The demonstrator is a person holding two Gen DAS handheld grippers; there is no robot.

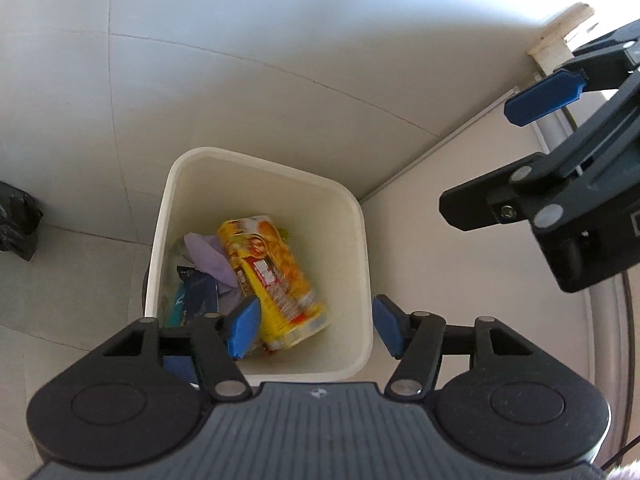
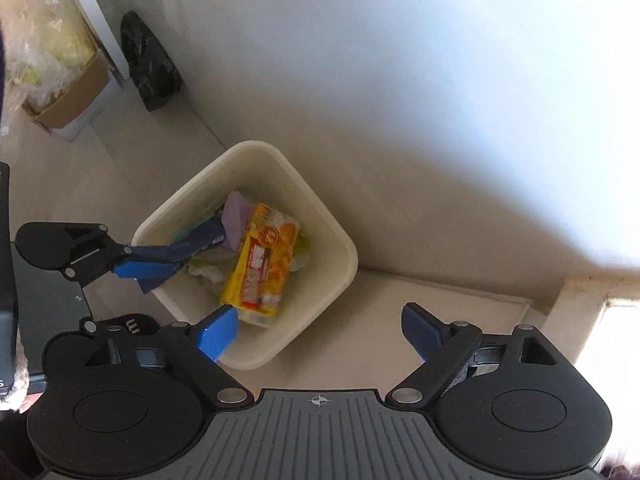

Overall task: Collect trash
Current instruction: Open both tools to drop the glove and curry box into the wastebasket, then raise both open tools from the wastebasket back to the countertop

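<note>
A white square bin [image 1: 360,240] [image 2: 340,240] stands on the tiled floor against the wall. Inside it lie a yellow snack package [image 1: 272,276] [image 2: 262,264], a purple crumpled piece [image 1: 208,256] and a dark blue wrapper [image 1: 198,292] [image 2: 200,240]. My left gripper [image 1: 316,328] hangs over the bin's near side, open, with no pad pressing on anything. In the right wrist view the dark blue wrapper lies against its blue fingers at the bin's rim. My right gripper [image 2: 320,332] is open and empty above the bin's near corner.
A black plastic bag [image 1: 18,220] [image 2: 150,64] sits on the floor to the left of the bin. Further back is a cardboard box [image 2: 68,96] filled with clear plastic. A door frame [image 1: 560,36] and threshold run along the right.
</note>
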